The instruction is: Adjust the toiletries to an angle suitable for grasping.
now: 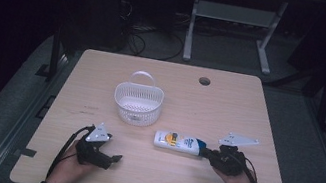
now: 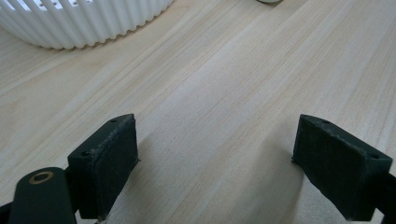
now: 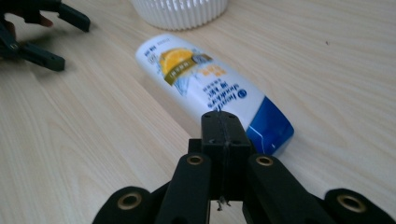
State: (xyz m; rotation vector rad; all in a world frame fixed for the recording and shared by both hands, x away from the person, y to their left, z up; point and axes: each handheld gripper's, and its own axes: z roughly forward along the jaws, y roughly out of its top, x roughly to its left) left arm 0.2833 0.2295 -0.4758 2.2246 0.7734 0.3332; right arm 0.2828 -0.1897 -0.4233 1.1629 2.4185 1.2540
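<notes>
Here, a white bottle (image 1: 177,142) lies flat on the wooden surface (image 1: 229,108), long axis running left-right, blue cap end toward the right tongs (image 1: 207,153). Right tongs: jaws pressed together, holding nothing, tips just beside the cap. Left tongs (image 1: 110,159): jaws wide apart, empty. White basket (image 1: 138,101) stands just behind the bottle.

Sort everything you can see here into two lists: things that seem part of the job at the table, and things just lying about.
Seems part of the job:
- bottle, lying on its side
- basket, white, upright
- left gripper, jaws open
- right gripper, jaws closed, at the bottle's blue cap end

Just about:
- table hole
- metal frame behind
- floor cables
</notes>
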